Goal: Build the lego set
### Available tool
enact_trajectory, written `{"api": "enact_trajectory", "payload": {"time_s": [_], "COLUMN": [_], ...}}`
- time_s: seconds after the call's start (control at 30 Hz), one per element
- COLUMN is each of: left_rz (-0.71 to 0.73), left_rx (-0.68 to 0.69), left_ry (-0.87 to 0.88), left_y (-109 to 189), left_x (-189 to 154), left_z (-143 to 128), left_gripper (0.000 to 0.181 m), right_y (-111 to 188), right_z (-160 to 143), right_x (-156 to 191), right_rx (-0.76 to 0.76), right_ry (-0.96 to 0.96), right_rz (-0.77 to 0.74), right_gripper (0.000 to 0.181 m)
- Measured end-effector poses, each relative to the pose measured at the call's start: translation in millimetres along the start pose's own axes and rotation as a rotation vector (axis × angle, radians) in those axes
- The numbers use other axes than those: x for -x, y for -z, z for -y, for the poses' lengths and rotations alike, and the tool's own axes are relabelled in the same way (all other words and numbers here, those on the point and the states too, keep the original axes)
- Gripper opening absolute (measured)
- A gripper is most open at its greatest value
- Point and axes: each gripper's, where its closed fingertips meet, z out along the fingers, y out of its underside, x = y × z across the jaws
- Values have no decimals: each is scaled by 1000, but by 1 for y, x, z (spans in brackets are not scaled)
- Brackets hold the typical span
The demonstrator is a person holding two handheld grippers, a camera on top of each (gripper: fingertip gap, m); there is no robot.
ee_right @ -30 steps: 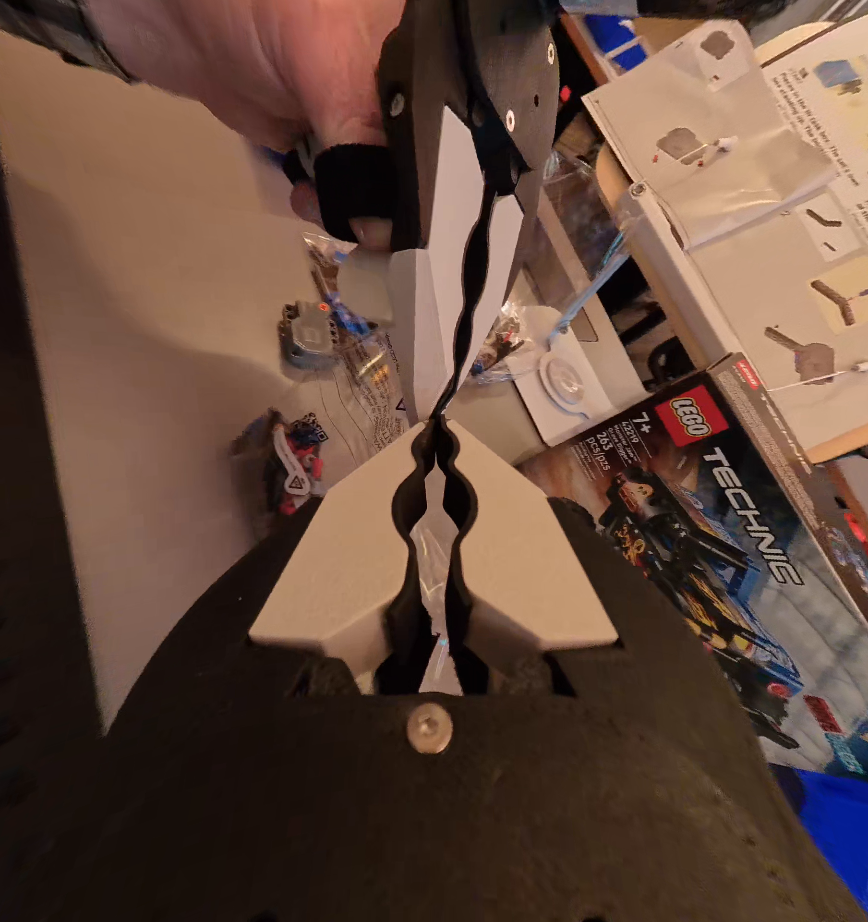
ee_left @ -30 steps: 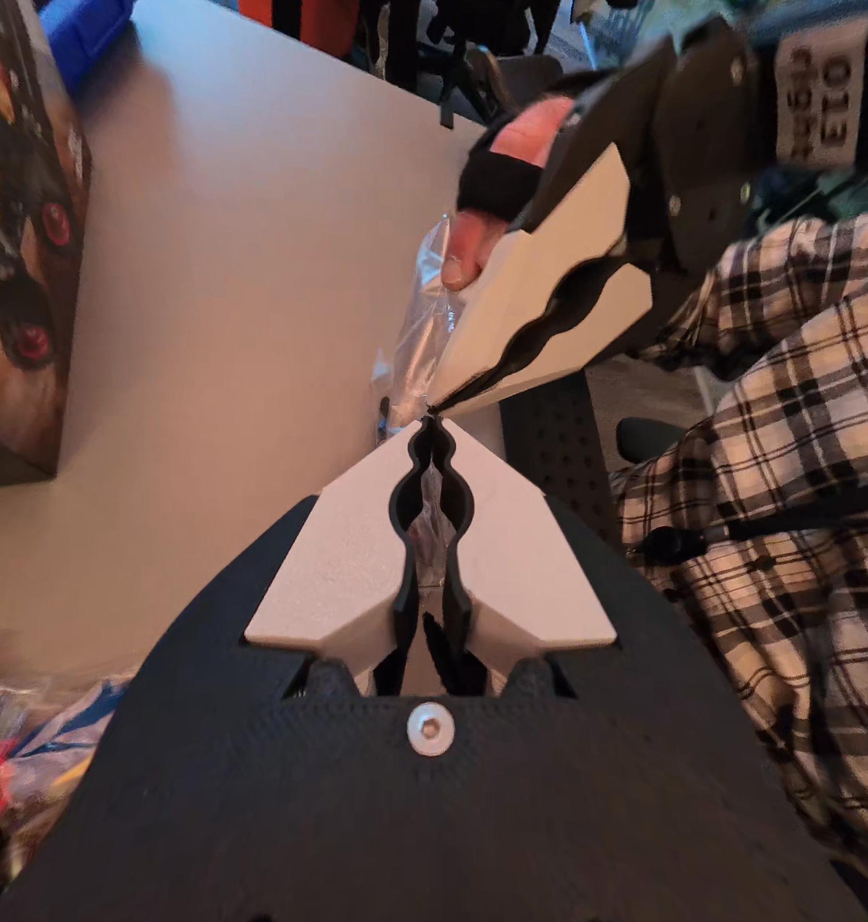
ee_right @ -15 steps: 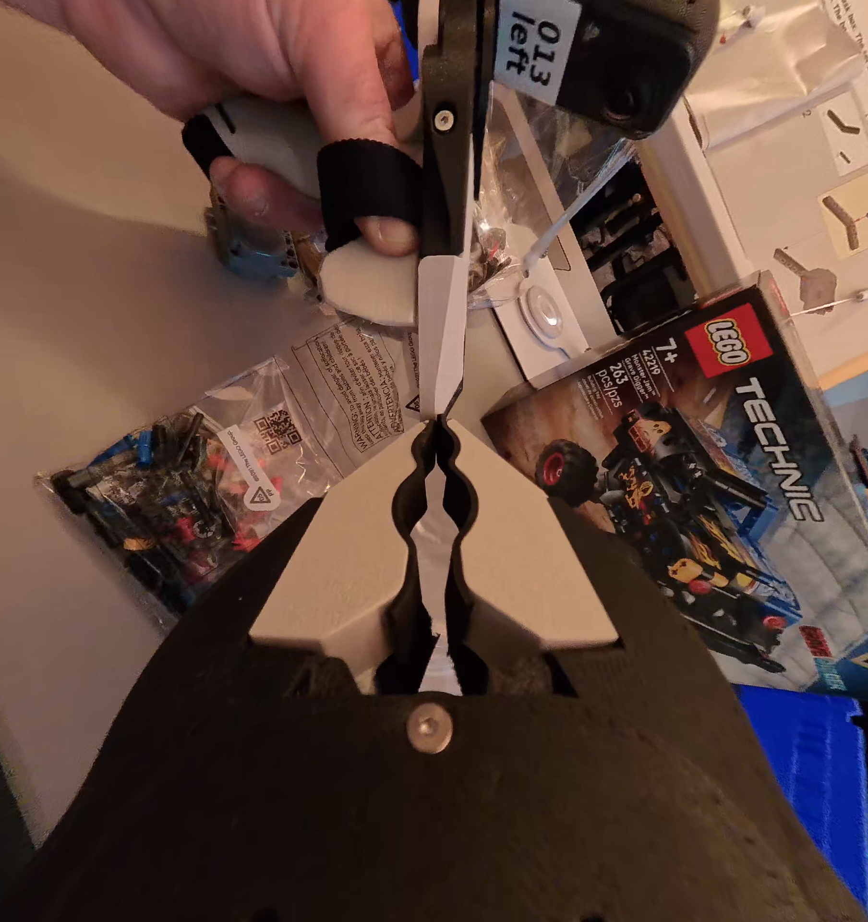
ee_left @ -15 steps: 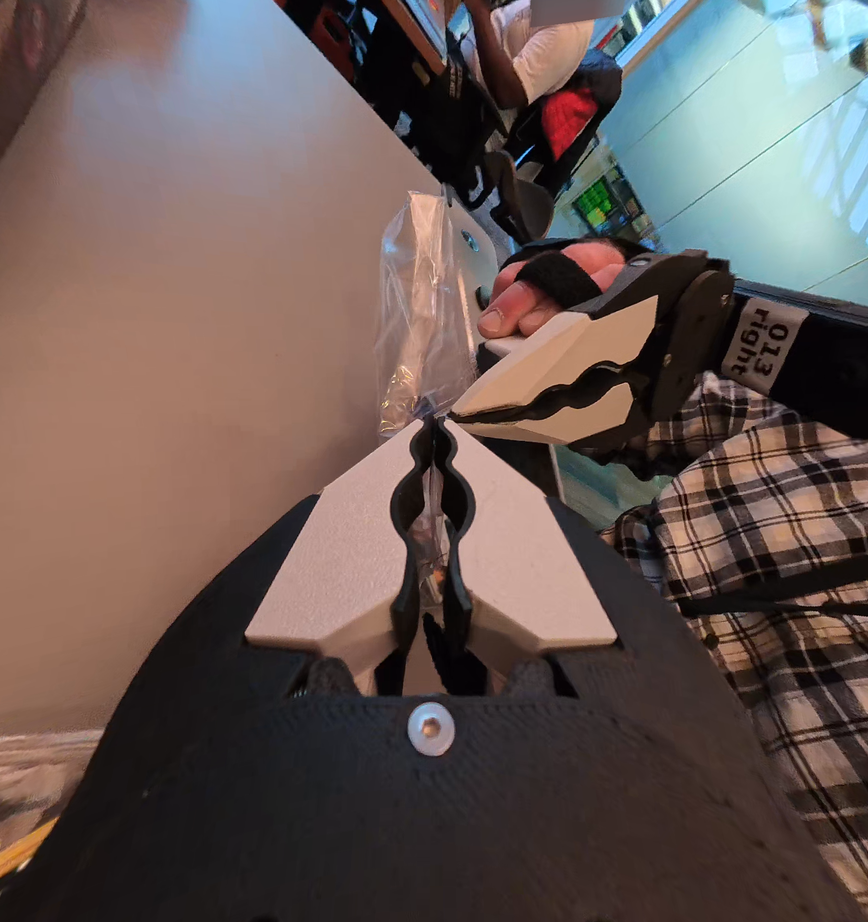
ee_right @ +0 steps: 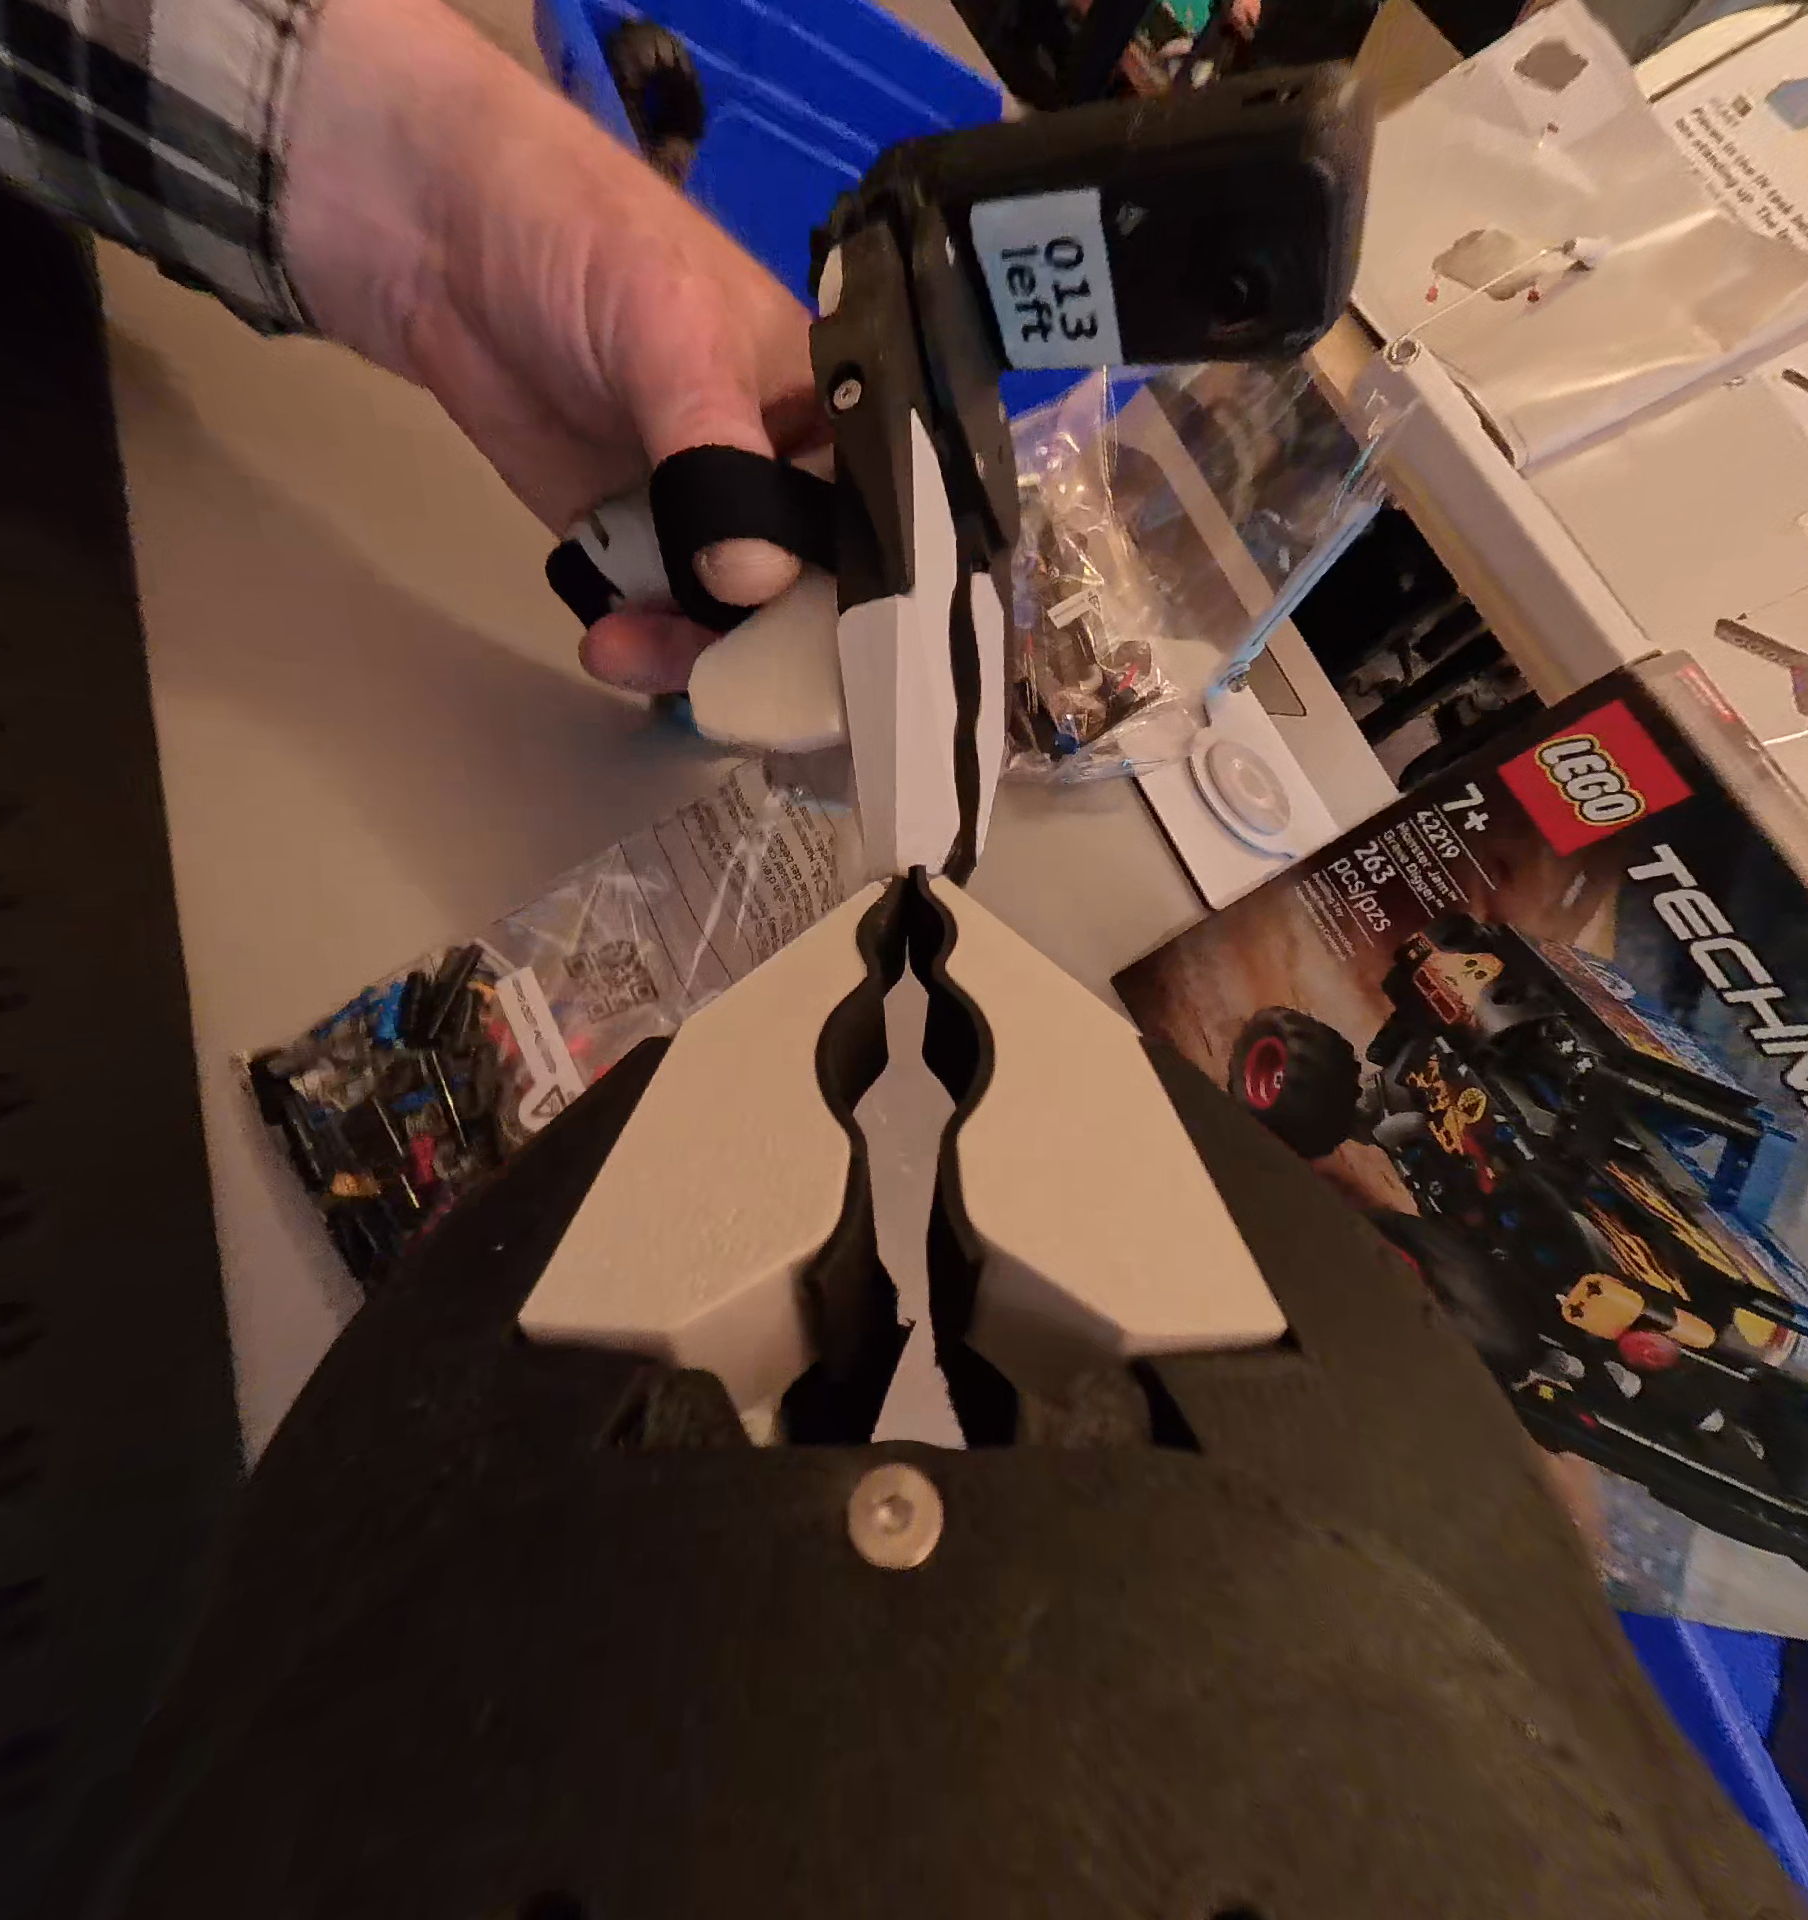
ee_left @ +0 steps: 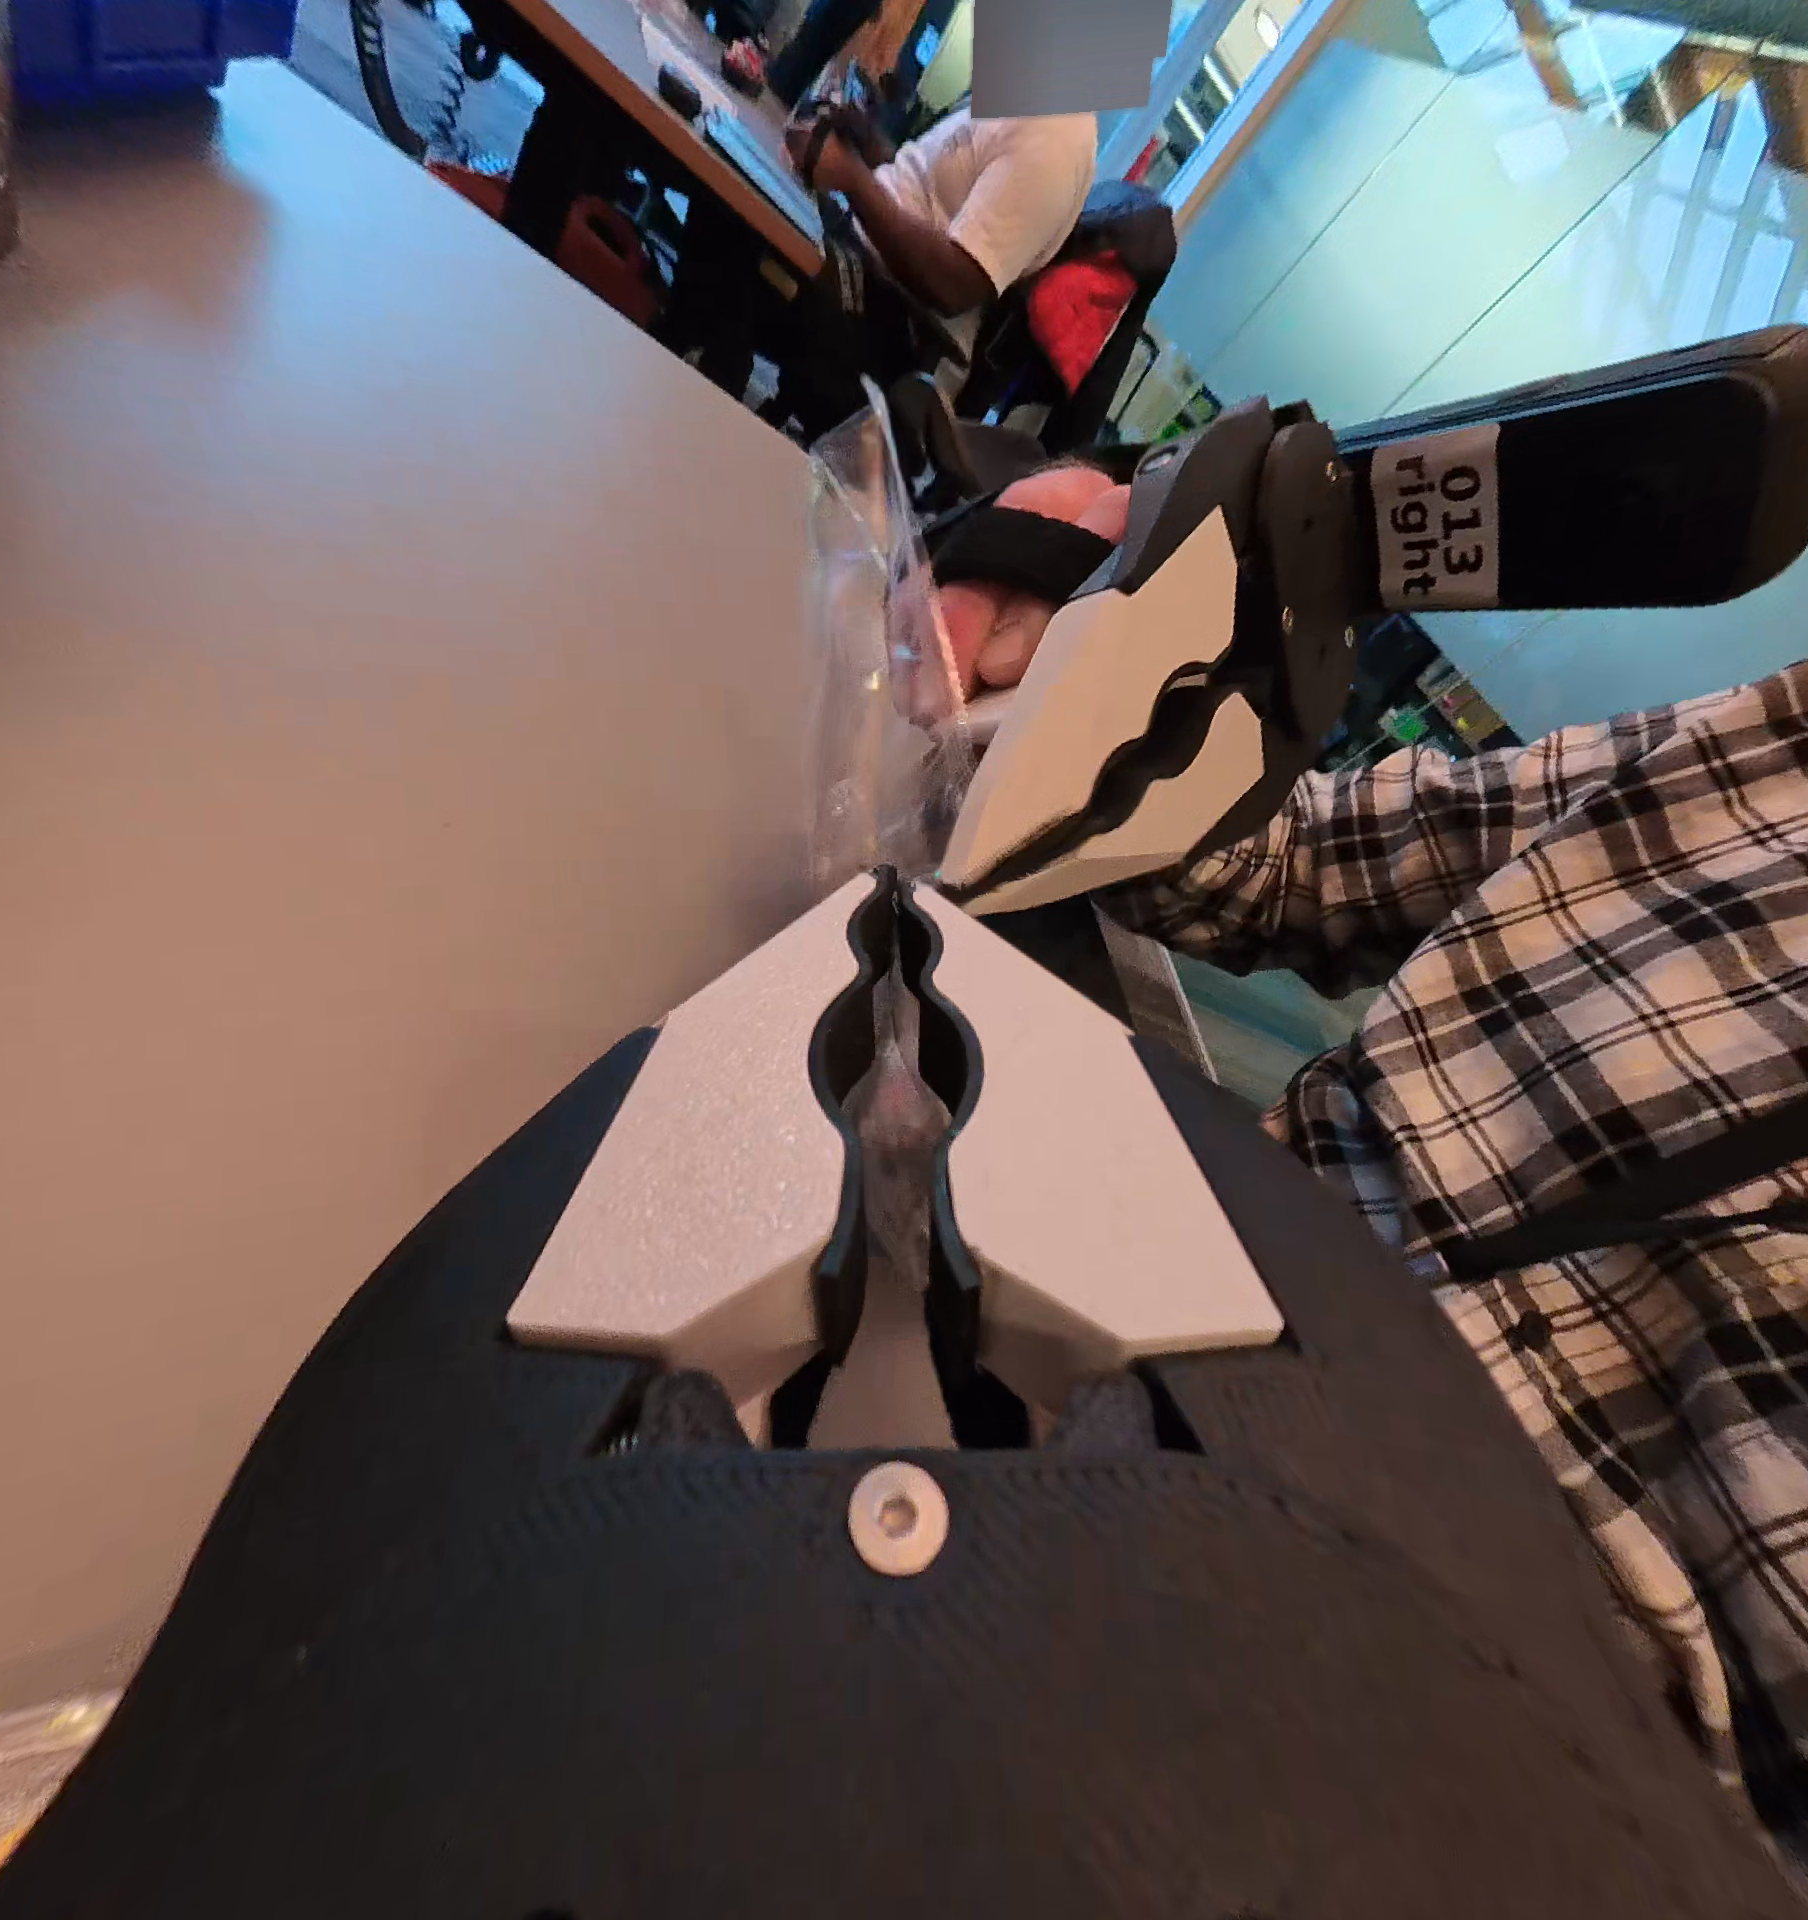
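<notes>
Clear, crinkly plastic of a small parts bag (ee_left: 884, 675) is pinched between both tools above the pale table (ee_left: 360, 675): the left tool (ee_left: 895, 904) is clamped on its lower edge, film showing in the slot between its white fingers, and the right tool (ee_right: 912, 894) is closed tip to tip against it, gripping the same bag. The two meet nose to nose, so this looks like an attempt to tear the bag open. Very little of the build seems done. On the table to the left lies a second clear bag of dark, blue and red pieces (ee_right: 412, 1070), apparently sealed, another filled bag (ee_right: 1076, 582) sits farther off, and the printed cardboard set box (ee_right: 1554, 1091) rests at the right. No assembled bricks are visible anywhere.
</notes>
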Motion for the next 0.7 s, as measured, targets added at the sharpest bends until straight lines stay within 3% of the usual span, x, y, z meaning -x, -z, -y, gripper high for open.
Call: {"api": "enact_trajectory", "payload": {"time_s": [0.07,0.1,0.13,0.33,0.4,0.43,0.6,0.7], "left_rz": [-6,-140,-159,-2,19,32,80,104], "left_rx": [70,110,28,43,70,85,123,156], "left_ry": [-25,-11,99,-13,-55,-79,-175,-242], "left_y": [-19,-29,-31,-16,-14,-15,-13,-12], "left_x": [-6,-23,-20,0,-4,-5,-3,-6], "left_z": [-14,-24,-12,-7,-8,-8,-8,-8], "left_gripper": [0,0,0,0,0,0,0,0], "right_y": [3,3,5,21,35,38,29,23], "right_z": [15,29,36,7,5,3,-11,-23], "right_x": [9,18,17,-7,-22,-24,-6,-6], "right_rx": [-74,-121,-118,-99,-108,-92,80,165], "right_ry": [-3,16,50,-120,-191,-207,-79,-12], "right_rz": [52,90,65,40,35,59,160,163], "right_gripper": [0,0,0,0,21,23,27,7]}}
